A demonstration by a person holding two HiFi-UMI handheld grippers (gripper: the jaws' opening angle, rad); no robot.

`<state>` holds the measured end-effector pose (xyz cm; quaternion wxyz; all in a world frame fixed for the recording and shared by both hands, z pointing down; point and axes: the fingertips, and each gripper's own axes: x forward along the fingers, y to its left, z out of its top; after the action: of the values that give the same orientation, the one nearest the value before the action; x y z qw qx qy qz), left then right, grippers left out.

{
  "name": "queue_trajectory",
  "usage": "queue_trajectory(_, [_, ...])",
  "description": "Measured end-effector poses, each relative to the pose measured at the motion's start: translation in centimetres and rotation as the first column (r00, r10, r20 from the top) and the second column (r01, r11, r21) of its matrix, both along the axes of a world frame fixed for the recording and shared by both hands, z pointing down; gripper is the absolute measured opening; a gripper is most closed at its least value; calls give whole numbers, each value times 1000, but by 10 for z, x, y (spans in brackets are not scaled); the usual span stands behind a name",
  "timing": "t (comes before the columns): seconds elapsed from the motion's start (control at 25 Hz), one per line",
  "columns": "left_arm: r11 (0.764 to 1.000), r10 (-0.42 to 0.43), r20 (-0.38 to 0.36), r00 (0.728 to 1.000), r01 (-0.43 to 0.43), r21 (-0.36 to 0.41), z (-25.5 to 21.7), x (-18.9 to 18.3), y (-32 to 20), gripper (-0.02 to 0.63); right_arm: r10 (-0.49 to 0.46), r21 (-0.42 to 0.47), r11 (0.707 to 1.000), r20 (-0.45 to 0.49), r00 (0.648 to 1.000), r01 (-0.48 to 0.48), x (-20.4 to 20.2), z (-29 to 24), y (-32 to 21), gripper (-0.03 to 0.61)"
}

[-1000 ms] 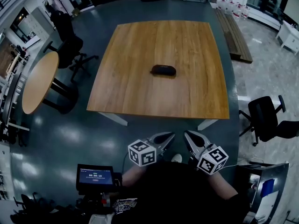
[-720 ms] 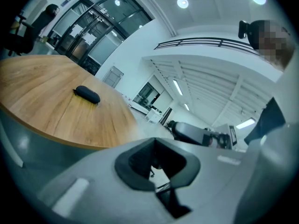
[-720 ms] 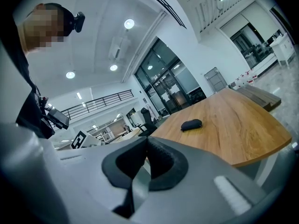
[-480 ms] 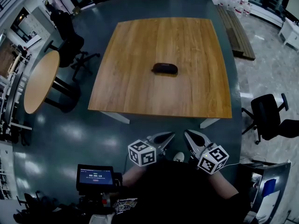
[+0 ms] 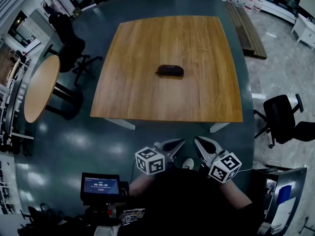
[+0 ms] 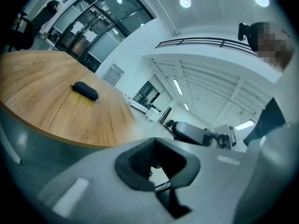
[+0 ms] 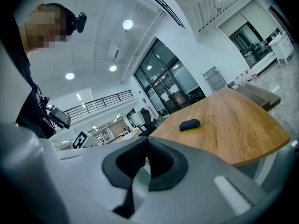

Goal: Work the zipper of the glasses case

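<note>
A black glasses case [image 5: 170,71] lies alone near the middle of the square wooden table [image 5: 142,97]. It also shows small in the left gripper view as the glasses case [image 6: 85,90] and in the right gripper view as the glasses case [image 7: 189,124]. My left gripper [image 5: 180,142] and right gripper [image 5: 198,141] hang close to my body, well short of the table's near edge and far from the case. Both are shut with nothing between the jaws. In its own view each gripper, left [image 6: 156,164] and right [image 7: 145,161], shows its pads pressed together.
A round wooden table [image 5: 42,85] and a black office chair [image 5: 74,50] stand at the left. Another black chair [image 5: 283,124] stands at the right. A small screen [image 5: 100,185] sits by my left side. A wooden bench [image 5: 251,33] lies beyond the table's right edge.
Both grippers have stayed where they were. The view has shifted slightly, so the table and case sit a little higher and further left in the picture.
</note>
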<state>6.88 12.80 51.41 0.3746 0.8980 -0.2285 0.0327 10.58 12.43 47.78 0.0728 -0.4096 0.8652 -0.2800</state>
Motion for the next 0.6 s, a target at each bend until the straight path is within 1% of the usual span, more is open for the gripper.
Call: queue_trajectory(0.6, [1000, 25, 10, 1000, -24, -7, -1, 10, 1, 0, 11, 5, 1000, 1, 1000, -11, 8, -2, 1, 5])
